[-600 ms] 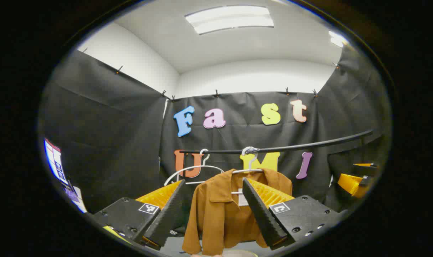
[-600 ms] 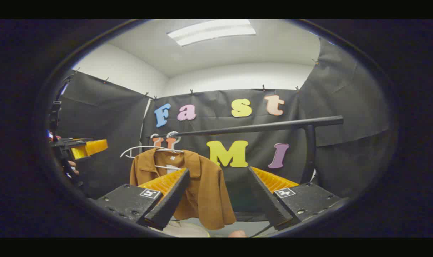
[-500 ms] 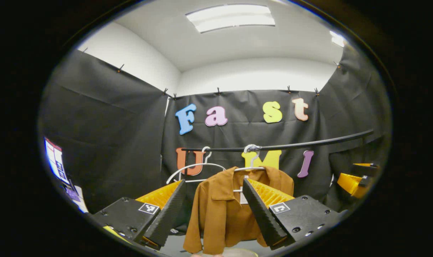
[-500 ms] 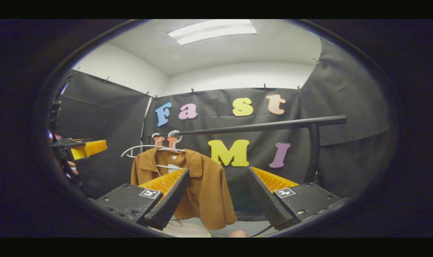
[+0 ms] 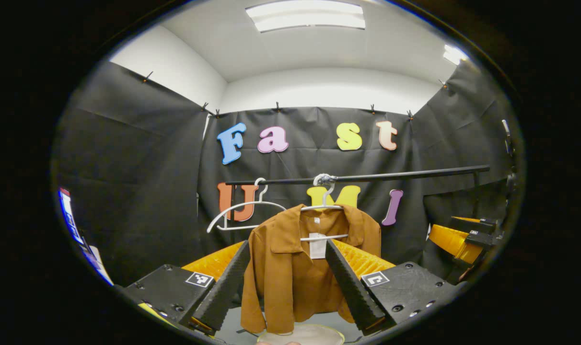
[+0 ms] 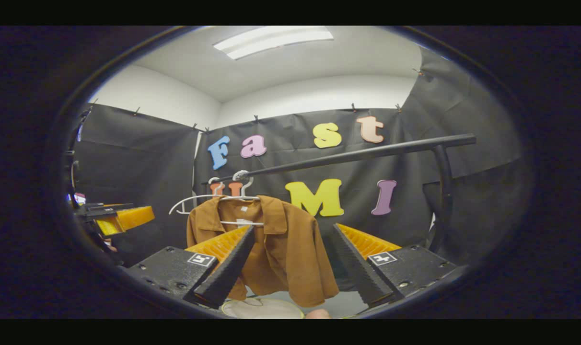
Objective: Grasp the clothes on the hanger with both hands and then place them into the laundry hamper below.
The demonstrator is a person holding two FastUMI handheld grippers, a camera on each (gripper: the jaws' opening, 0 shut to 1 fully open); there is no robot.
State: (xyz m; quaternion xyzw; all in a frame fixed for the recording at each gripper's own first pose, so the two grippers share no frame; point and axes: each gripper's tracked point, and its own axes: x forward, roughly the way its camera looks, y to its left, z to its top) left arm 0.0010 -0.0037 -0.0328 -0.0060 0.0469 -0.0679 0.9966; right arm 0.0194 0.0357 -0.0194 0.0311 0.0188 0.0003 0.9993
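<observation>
A brown collared shirt [image 5: 295, 268] hangs on a white hanger [image 5: 325, 207] from a black rail [image 5: 396, 176]. My left gripper [image 5: 285, 273] is open, short of the shirt, which shows between its fingers. In the right gripper view the same shirt [image 6: 285, 244] hangs left of centre under the rail [image 6: 357, 154], and my right gripper [image 6: 293, 261] is open and apart from it, the shirt's right side between its fingers. The pale round rim of the hamper [image 5: 302, 333] lies below the shirt and shows as the hamper [image 6: 261, 308] at the bottom of the right gripper view.
An empty white hanger [image 5: 242, 213] hangs left of the shirt. The rail's upright post [image 6: 443, 191] stands at the right. The other gripper [image 5: 463, 235] shows at the right edge of the left gripper view, and the left one [image 6: 118, 218] at the left of the right gripper view.
Both grippers have come nearer to the shirt, which sits larger and higher in both views. More of the hamper rim shows. Both stay open.
</observation>
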